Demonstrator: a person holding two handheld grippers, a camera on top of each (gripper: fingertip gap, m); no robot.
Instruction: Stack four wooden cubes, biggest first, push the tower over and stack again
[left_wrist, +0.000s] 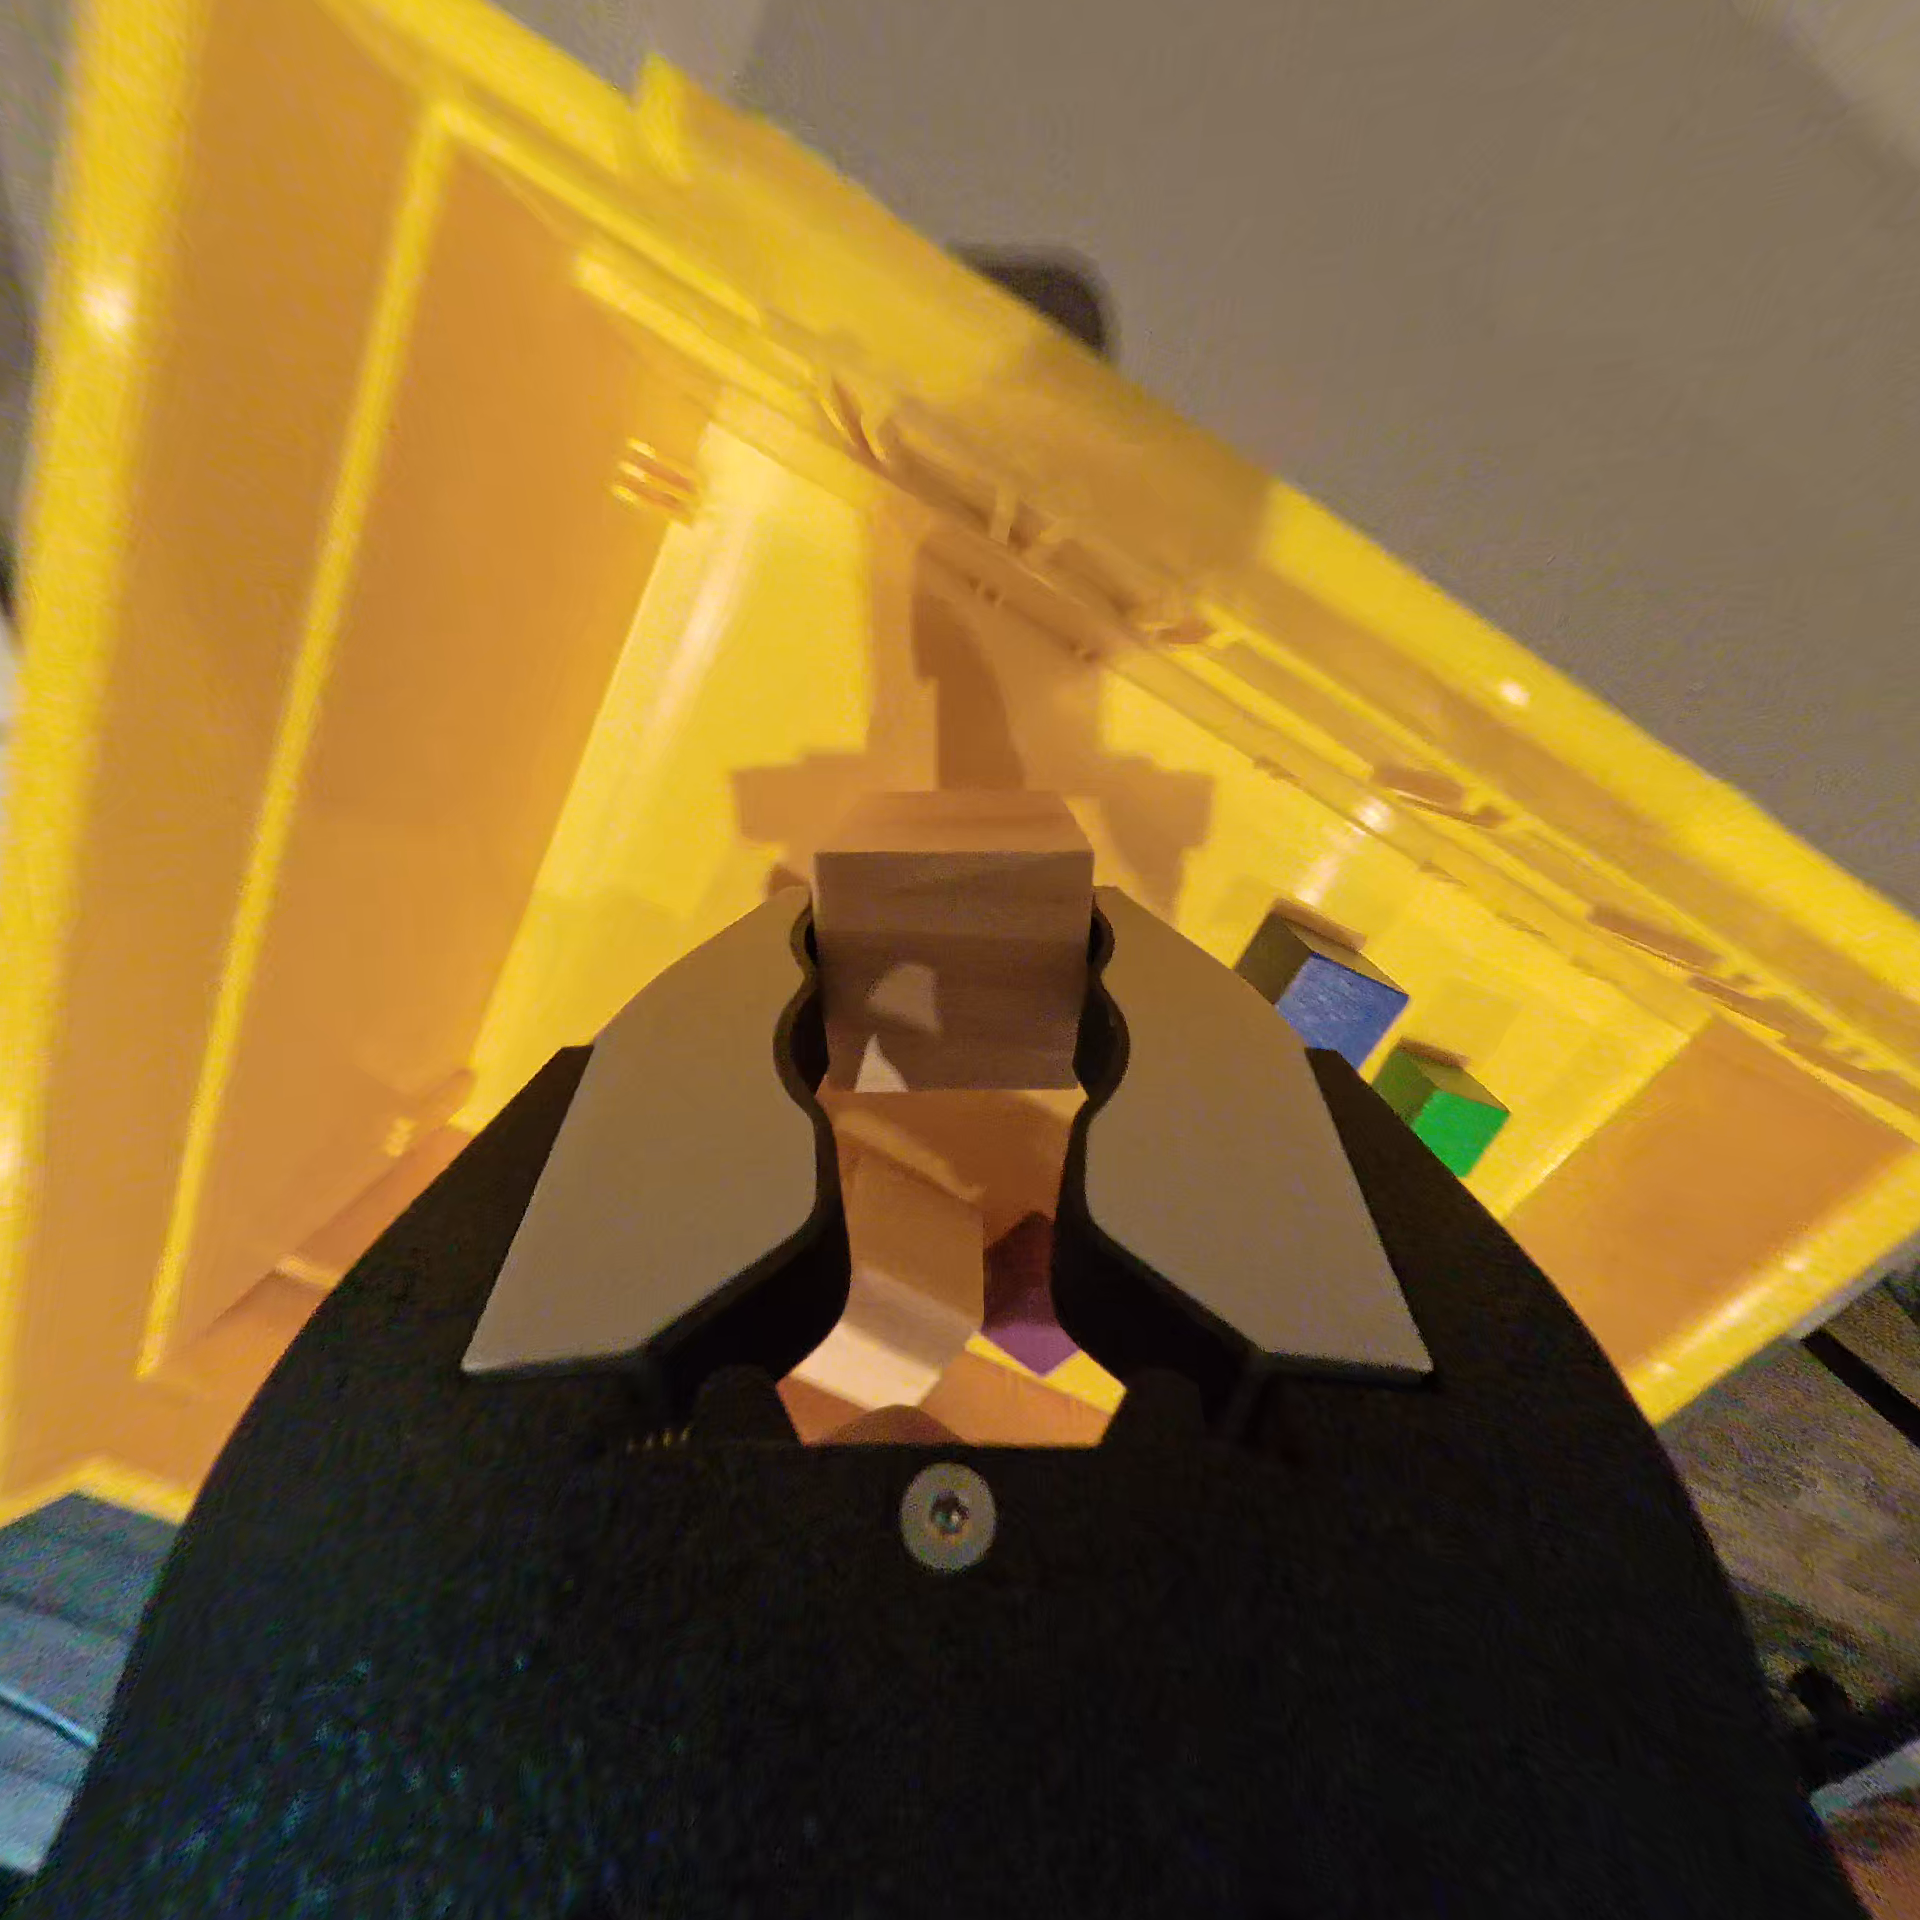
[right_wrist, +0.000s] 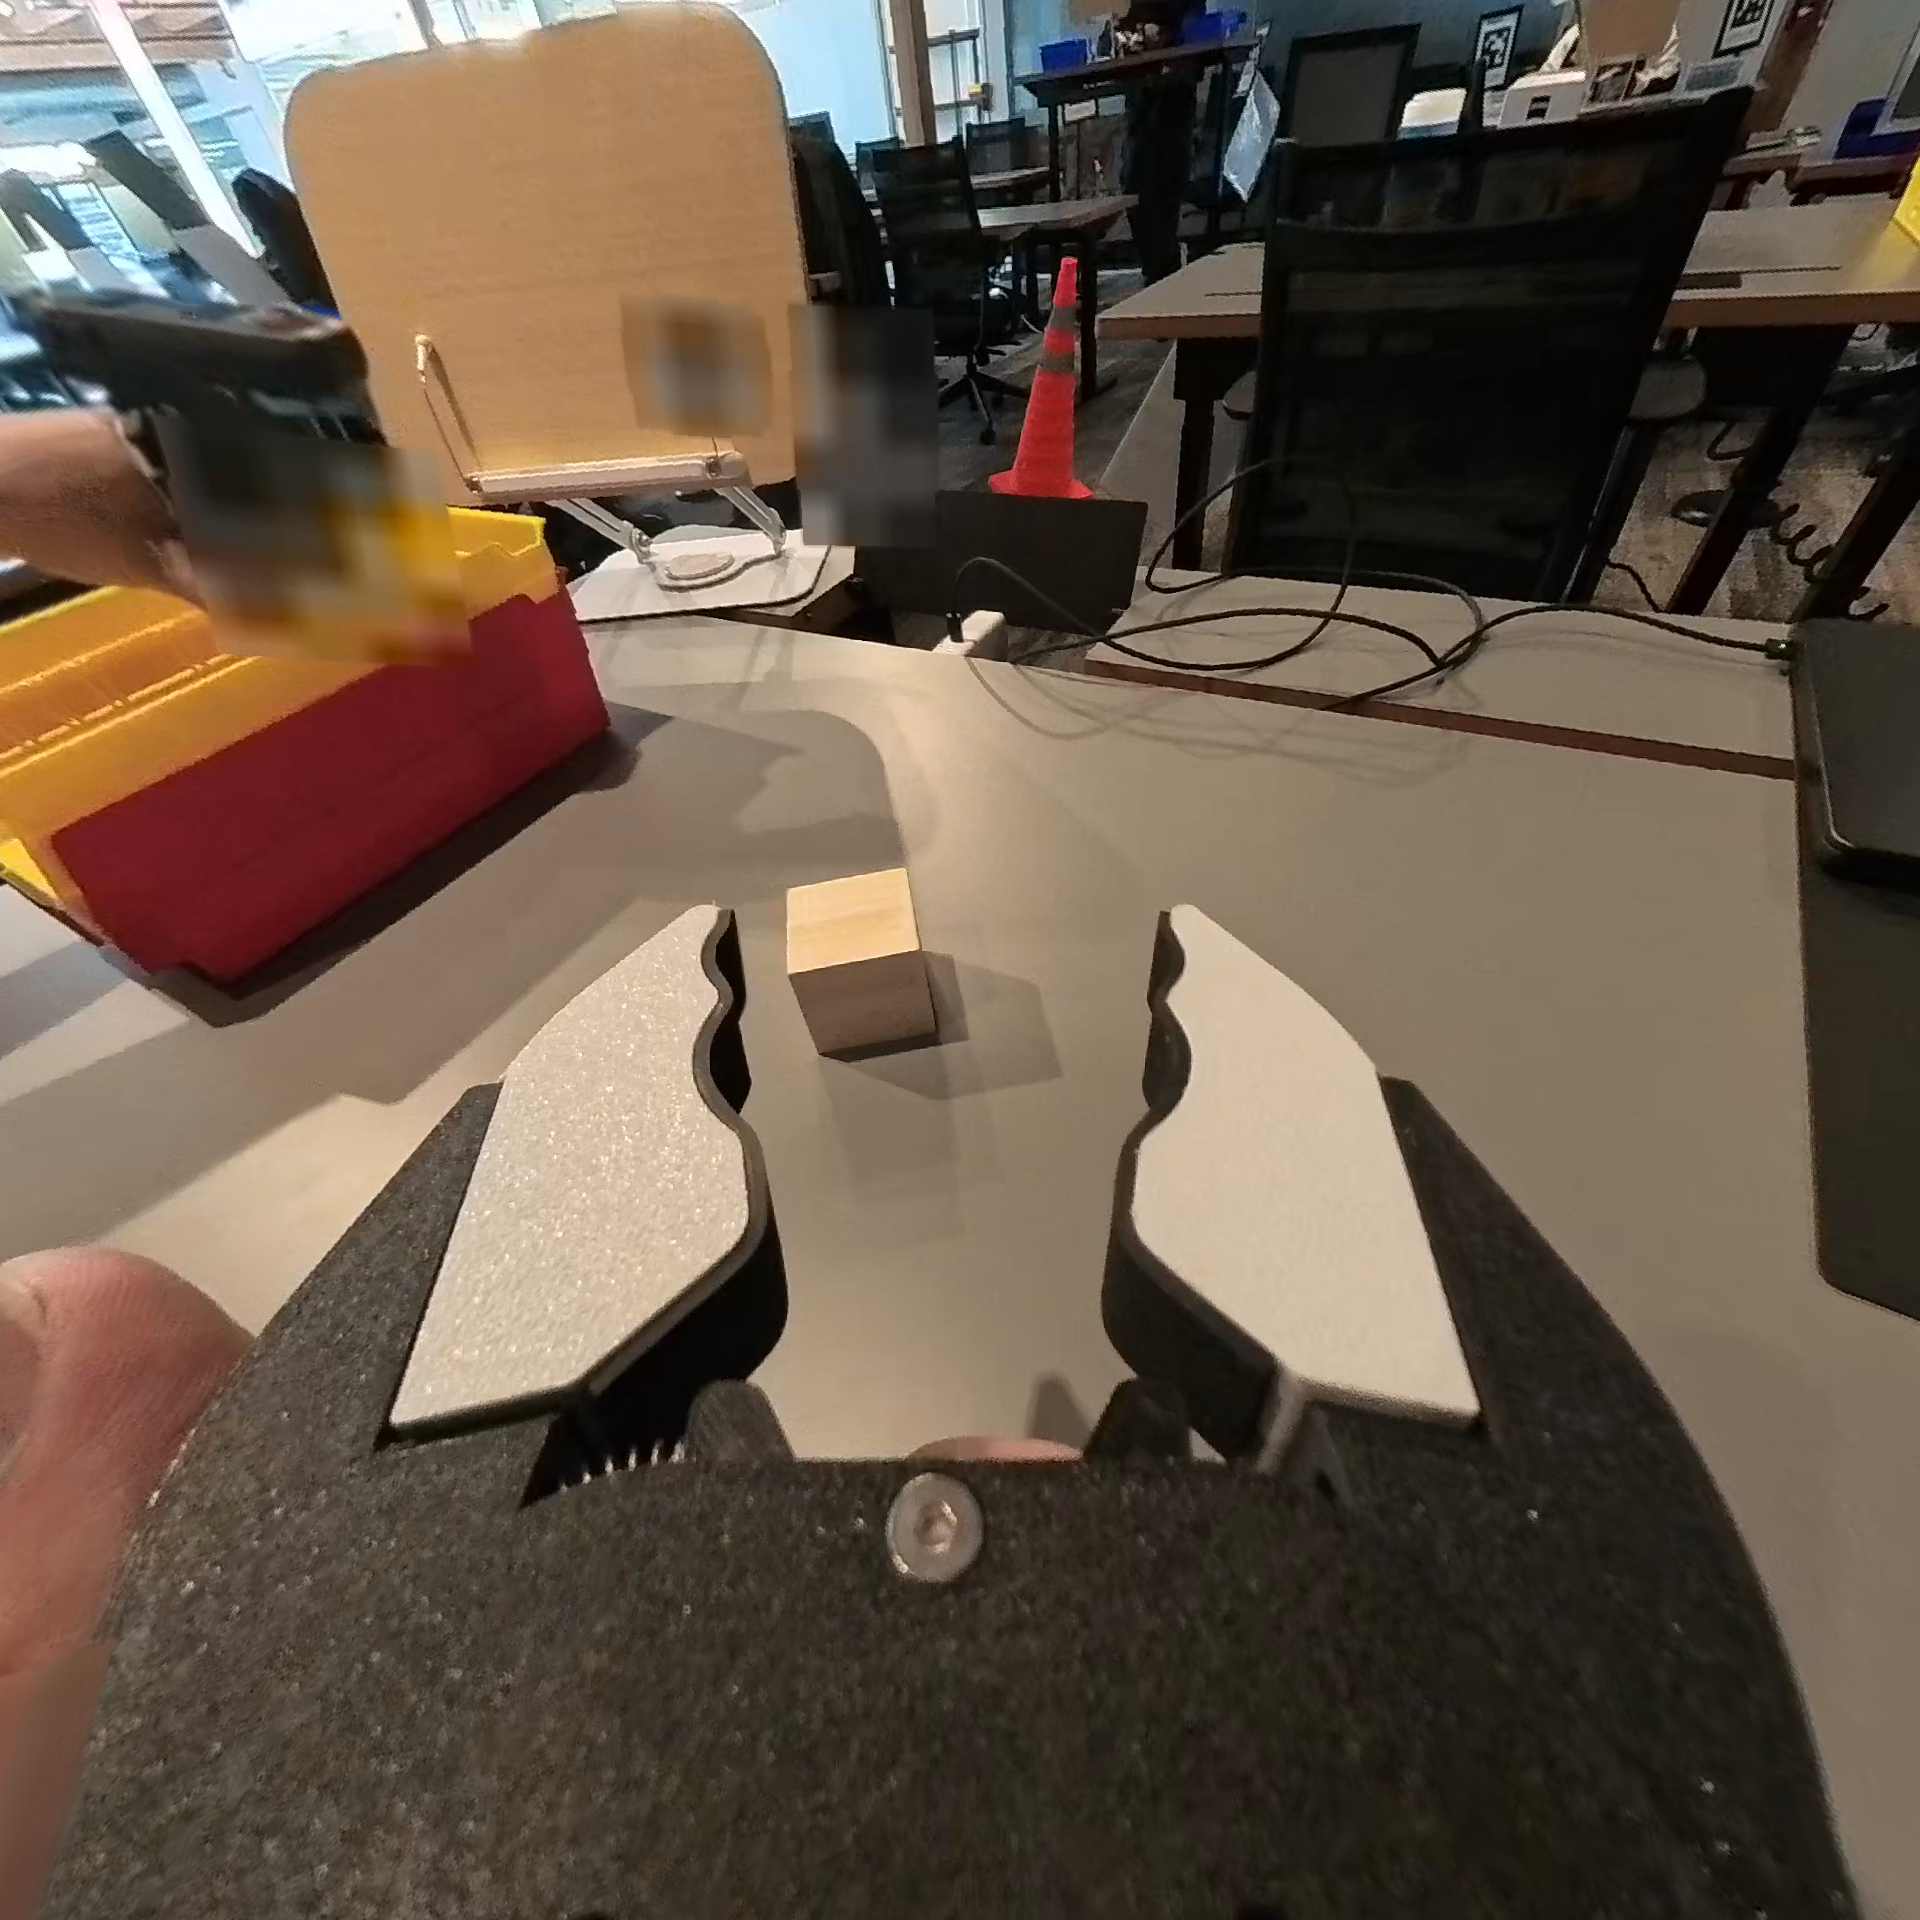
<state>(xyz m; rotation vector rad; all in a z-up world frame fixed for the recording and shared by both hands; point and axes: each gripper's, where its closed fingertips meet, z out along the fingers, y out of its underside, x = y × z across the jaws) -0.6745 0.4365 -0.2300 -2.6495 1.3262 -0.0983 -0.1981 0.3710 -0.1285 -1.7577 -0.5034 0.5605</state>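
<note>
Two tongs: left tongs (left_wrist: 951, 971) pinching wooden cube (left_wrist: 951, 961); right tongs (right_wrist: 940, 971) spread, second cube (right_wrist: 857, 961) between tips.

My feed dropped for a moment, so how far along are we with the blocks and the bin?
Looks done: a blue cube, a green cube and a purple cube already lie inside the yellow plastic bin. In hand: the left gripper is shut on a plain wooden cube over the bin. Left: one more wooden cube sits on the grey table, just ahead of the open right gripper, untouched.
</note>
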